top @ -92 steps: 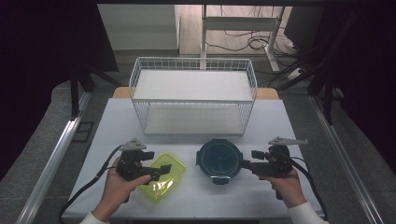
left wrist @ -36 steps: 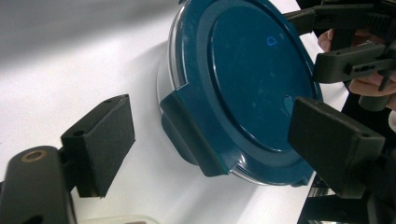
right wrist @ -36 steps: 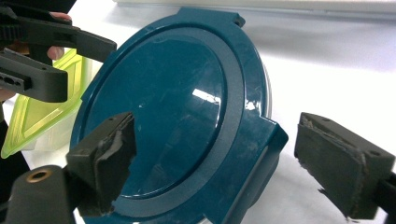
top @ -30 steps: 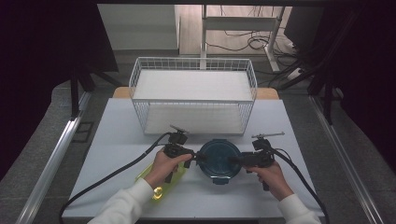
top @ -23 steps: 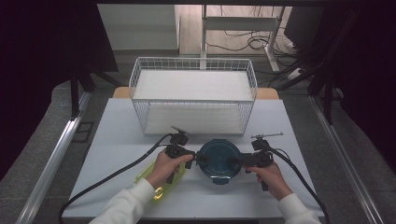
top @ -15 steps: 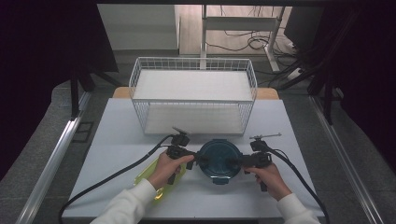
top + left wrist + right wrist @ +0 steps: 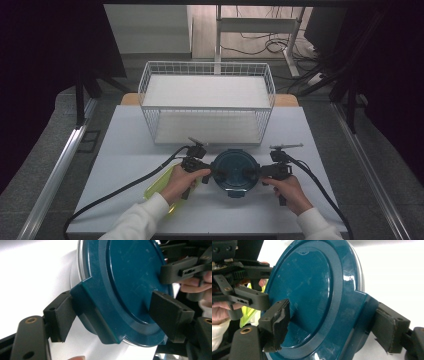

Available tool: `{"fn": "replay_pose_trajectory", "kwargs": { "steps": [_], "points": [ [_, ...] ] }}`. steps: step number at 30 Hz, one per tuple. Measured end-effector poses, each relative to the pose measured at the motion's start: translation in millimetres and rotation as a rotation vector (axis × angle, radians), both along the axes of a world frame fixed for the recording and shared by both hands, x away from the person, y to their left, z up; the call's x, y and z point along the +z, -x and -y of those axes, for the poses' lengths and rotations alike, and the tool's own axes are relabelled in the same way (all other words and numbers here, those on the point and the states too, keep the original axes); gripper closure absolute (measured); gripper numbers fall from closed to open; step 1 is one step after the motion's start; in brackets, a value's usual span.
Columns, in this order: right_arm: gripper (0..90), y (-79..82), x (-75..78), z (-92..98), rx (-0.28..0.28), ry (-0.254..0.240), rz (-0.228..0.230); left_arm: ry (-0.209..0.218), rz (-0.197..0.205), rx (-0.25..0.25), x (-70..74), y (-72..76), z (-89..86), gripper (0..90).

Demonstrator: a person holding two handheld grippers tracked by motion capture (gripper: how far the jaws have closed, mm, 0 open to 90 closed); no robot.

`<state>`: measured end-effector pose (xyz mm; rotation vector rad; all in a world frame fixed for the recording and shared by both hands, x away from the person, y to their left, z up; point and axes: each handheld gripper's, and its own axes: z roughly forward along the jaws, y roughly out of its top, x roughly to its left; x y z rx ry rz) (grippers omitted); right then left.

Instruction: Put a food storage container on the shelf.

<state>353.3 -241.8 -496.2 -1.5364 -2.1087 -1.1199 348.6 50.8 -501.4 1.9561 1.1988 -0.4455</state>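
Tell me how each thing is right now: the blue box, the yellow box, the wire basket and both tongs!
Round container with the blue lid: lid on, flat on the table.
Yellow-green container: on the table, partly under the left arm.
Wire basket: upright, nothing in it.
Left tongs: jaws just closing over the lid's side tab.
Right tongs: jaws just closing over the opposite tab.

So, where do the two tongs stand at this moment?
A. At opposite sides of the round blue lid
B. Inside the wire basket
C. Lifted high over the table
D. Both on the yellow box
A: the left tongs and the right tongs flank the blue lid, each straddling a side tab.
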Motion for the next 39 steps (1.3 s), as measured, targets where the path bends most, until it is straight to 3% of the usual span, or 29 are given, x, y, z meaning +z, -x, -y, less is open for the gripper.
{"fn": "replay_pose_trajectory", "kwargs": {
  "steps": [2,7,20,26,39],
  "points": [
    [24.3,-0.4,0.0,1.2,-0.010,-0.007,-0.010,-0.021,-0.001,-0.002,1.7,-0.5,2.6,20.0],
    [27.8,0.8,1.8,4.3,-0.028,-0.020,-0.029,-0.009,-0.010,0.010,3.5,-0.4,2.0,23.5],
    [30.8,12.8,8.5,4.2,-0.058,-0.014,0.015,-0.027,0.027,0.006,11.4,9.3,-0.1,29.3],
    [33.6,19.9,9.6,8.1,-0.111,-0.045,0.004,-0.006,0.043,0.022,12.4,12.8,-1.4,32.7],
    [35.3,22.5,10.0,11.2,-0.145,-0.073,-0.004,0.023,0.052,0.042,13.0,17.5,-3.0,35.8]
  ]
}}
